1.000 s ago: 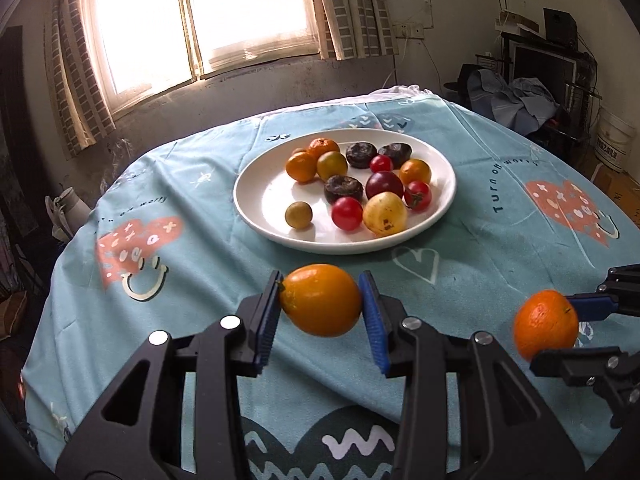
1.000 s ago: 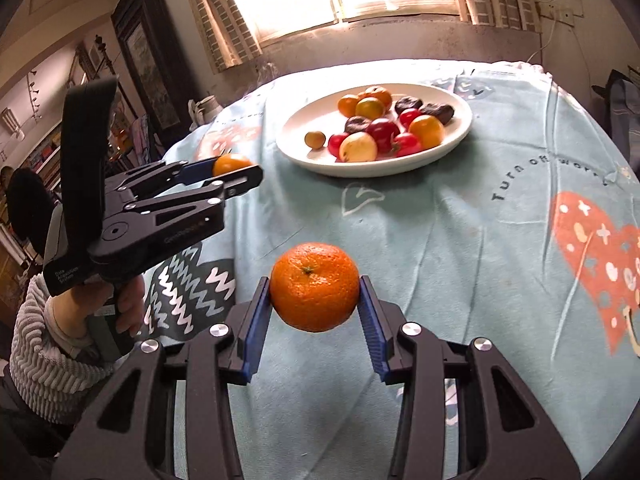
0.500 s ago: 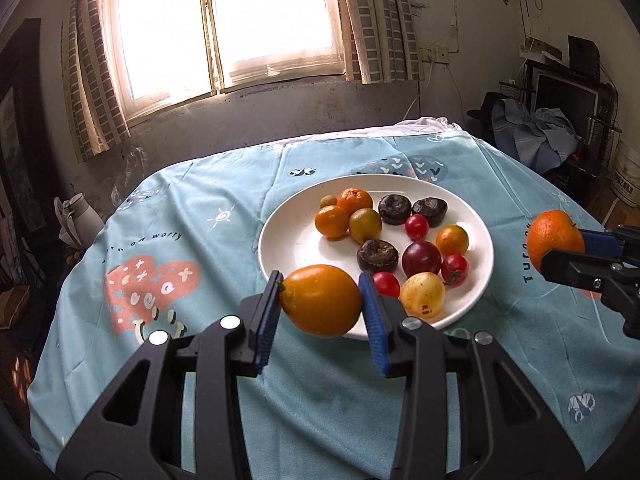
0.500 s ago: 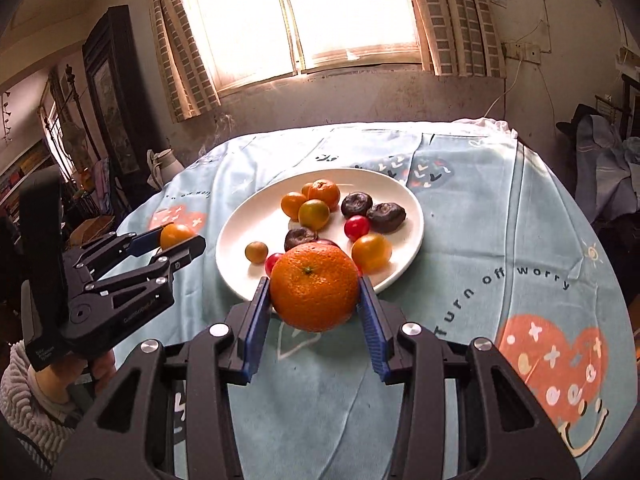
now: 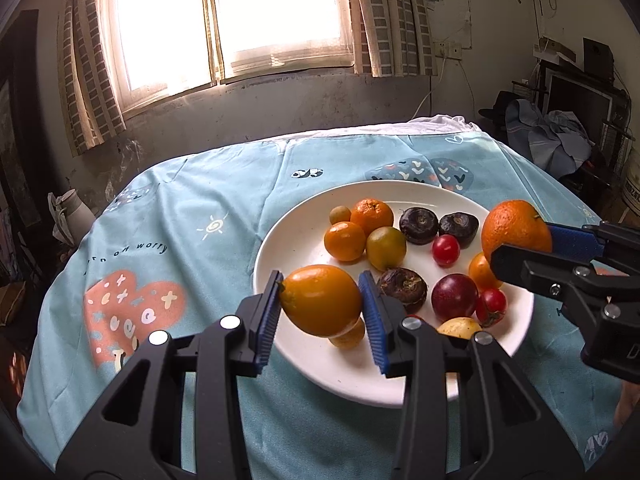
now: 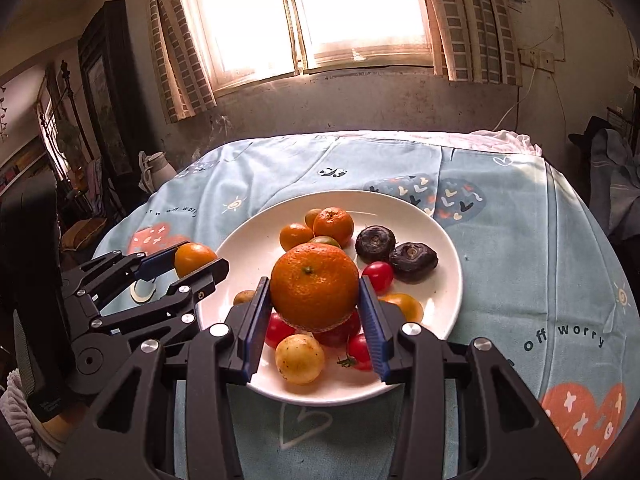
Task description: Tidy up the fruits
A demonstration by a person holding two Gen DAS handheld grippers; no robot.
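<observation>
A white plate (image 5: pixel 304 224) (image 6: pixel 436 232) on the blue tablecloth holds several fruits: small oranges, dark round fruits, red tomatoes, a yellow fruit. My left gripper (image 5: pixel 322 304) is shut on a smooth yellow-orange fruit (image 5: pixel 320 300) and holds it above the plate's left front rim; it also shows in the right wrist view (image 6: pixel 194 258). My right gripper (image 6: pixel 314 300) is shut on a dimpled orange (image 6: pixel 315 286) and holds it above the middle of the plate; that orange shows at the right in the left wrist view (image 5: pixel 514 230).
The round table with the patterned cloth (image 5: pixel 180 220) stands before a wall and a bright window (image 5: pixel 240 20). A white jug (image 5: pixel 70 212) is beyond the left edge. Clothes and shelves (image 5: pixel 560 140) are at the right.
Both grippers have moved forward with their fruits, from over the cloth to over the plate. The plate looks nearer and larger in both views.
</observation>
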